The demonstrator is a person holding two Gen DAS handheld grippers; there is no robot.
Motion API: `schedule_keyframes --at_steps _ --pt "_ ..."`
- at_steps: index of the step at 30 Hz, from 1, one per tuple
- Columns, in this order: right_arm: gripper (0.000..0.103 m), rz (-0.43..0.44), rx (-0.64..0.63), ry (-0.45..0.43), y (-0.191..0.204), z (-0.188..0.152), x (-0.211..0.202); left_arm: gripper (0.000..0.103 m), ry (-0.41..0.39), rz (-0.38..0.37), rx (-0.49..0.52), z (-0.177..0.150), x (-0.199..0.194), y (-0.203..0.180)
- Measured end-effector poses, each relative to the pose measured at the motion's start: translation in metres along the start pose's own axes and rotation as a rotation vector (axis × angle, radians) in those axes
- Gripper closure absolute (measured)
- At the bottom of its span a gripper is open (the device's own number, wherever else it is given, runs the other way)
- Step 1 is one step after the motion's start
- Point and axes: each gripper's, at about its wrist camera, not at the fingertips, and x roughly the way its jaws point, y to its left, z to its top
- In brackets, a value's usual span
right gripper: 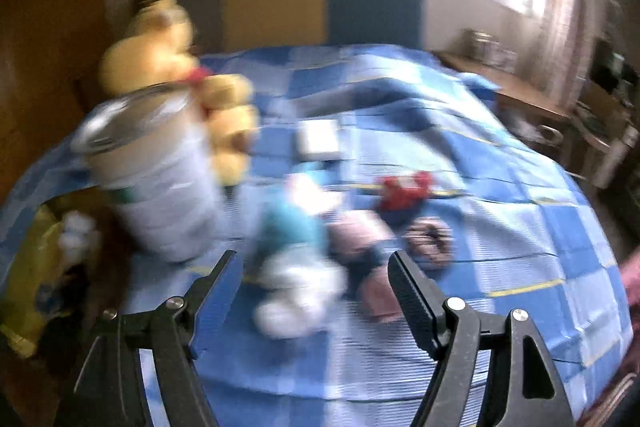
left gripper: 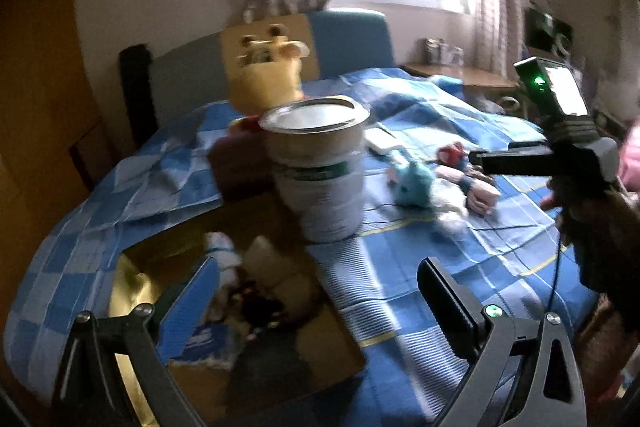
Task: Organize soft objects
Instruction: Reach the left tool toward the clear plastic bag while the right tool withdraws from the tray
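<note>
Nearest the left wrist camera, the left gripper (left gripper: pixel 320 291) hangs with its jaws wide and nothing between them, poised over the open brown cardboard box (left gripper: pixel 332 347) that sits on the blue checked bedspread (left gripper: pixel 440 291); the box already holds a jumble of pale and dark soft things, too blurred to name singly. In the right wrist view the right gripper (right gripper: pixel 312 275) is likewise spread wide and empty, aimed down at the nearest loose toys; I judge the step in hand to be a reach for the next toy.

Just ahead of the right jaws lies the small teal and white plush animal (right gripper: pixel 292 227), on its side between the tall white and cream cylindrical tin (right gripper: pixel 160 187) and a pinkish rolled cloth bundle (right gripper: pixel 360 239); its long axis seems to run from the near white end up to the teal end, away from the camera and slightly left, though motion blur leaves head and tail uncertain. The next move calls for descending so the pads straddle the plush across that axis, at its narrower middle, without nudging the tin; then a carry leftward to the box.

Further off lie a small red plush toy (right gripper: pixel 404 187) and a dark brown knitted piece (right gripper: pixel 430 239); beyond them a flat white card-like item (right gripper: pixel 320 141); farthest, the large yellow stuffed bear (right gripper: pixel 160 47) sits upright behind the tin, against the headboard (right gripper: pixel 320 7).
</note>
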Motion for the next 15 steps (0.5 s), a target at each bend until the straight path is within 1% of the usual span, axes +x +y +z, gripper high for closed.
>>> schedule_keyframes --at_steps 2,3,4,5,7,9,11,15 --pt "0.027 -0.057 0.044 -0.007 -0.024 -0.002 0.007 0.003 0.006 -0.02 0.032 0.004 0.006 -0.015" --pt "0.027 -0.085 0.088 -0.004 -0.039 -0.004 0.012 0.003 0.01 -0.032 0.049 0.007 0.009 -0.023" --pt "0.027 -0.094 0.13 0.008 -0.049 -0.006 0.016 0.003 0.012 -0.041 0.061 0.009 0.012 -0.031" --pt "0.027 -0.084 0.172 0.016 -0.058 -0.006 0.018 0.003 0.015 -0.051 0.074 0.012 0.016 -0.038" --pt "0.027 -0.053 0.245 0.003 -0.071 -0.005 0.017 0.003 0.017 -0.068 0.095 0.016 0.021 -0.049" --pt "0.027 -0.048 0.256 0.009 -0.074 -0.005 0.018 0.003 0.019 -0.083 0.115 0.021 0.026 -0.061" --pt "0.027 -0.021 0.276 0.018 -0.077 -0.006 0.019 0.003 0.021 -0.092 0.13 0.024 0.03 -0.068" --pt "0.027 -0.001 0.298 0.023 -0.079 -0.007 0.017 0.003 0.024 -0.1 0.159 0.027 0.037 -0.081"
